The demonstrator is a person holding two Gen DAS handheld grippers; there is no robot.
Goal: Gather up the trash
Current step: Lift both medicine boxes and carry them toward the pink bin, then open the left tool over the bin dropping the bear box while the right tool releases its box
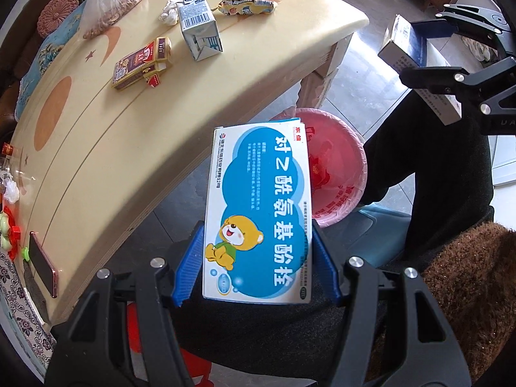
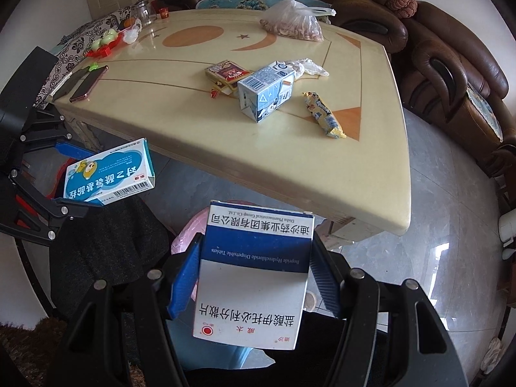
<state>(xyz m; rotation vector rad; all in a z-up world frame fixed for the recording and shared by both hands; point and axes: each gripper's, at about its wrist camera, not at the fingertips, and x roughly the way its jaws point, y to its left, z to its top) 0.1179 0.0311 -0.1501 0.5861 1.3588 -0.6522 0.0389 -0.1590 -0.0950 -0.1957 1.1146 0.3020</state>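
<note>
L gripper (image 1: 258, 258) is clamped on a blue-and-white medicine box w/ a cartoon bear (image 1: 258, 213), blue pads pressed to both long sides. The box sits off the near edge of the cream table (image 1: 106, 148), its far end over the pink-lined trash bin (image 1: 335, 174) on the floor beside the table.

R gripper (image 2: 254, 271) is clamped on a navy-and-white tablet box (image 2: 254, 271), pads tight on both sides, also off the table's near edge; a bit of the pink bin liner (image 2: 187, 232) shows just behind that box.

Still on the table: a milk carton (image 2: 264, 95) lying on its side near the middle, a red cigarette pack (image 2: 227, 72) touching it on the far-left side w/ a 2nd small red pack under it, a yellow snack wrapper (image 2: 324, 116) to the carton's right, a crumpled white tissue (image 2: 306, 66) just behind the carton.

Further back on the table is a clear bag of nuts (image 2: 295, 24). A phone (image 2: 88, 84) lies at the table's left edge, w/ a red toy (image 2: 104, 43) and glass jar (image 2: 143, 9) beyond it
</note>
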